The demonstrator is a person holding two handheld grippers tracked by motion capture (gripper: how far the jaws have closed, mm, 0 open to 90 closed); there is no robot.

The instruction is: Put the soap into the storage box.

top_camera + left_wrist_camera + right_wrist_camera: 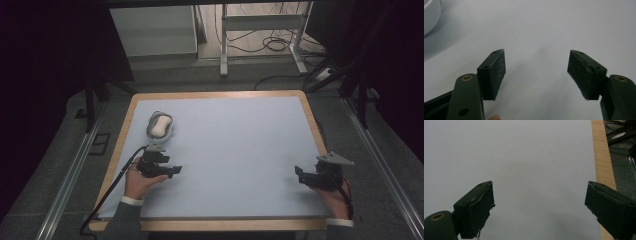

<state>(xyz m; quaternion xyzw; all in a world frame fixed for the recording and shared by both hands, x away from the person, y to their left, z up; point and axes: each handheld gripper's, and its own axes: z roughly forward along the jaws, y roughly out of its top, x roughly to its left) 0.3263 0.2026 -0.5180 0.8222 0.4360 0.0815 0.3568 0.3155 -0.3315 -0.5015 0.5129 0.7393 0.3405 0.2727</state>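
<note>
A white bar of soap (161, 125) lies in a pale oval dish (151, 131) at the left of the light blue mat (235, 145). My left gripper (176, 170) rests low over the mat just below the dish, its jaws pointing right. In the left gripper view it (536, 68) is open with bare mat between the pads, and the dish's rim (430, 15) shows at the top left corner. My right gripper (299, 173) sits near the mat's right edge, pointing left. The right gripper view shows it (540, 203) open and holding nothing.
The mat covers a wooden table whose rim (215, 94) shows all around and its right edge (602, 157) lies beside the right jaw. Beyond the table stand a white desk frame (260, 30) and floor cables (277, 45).
</note>
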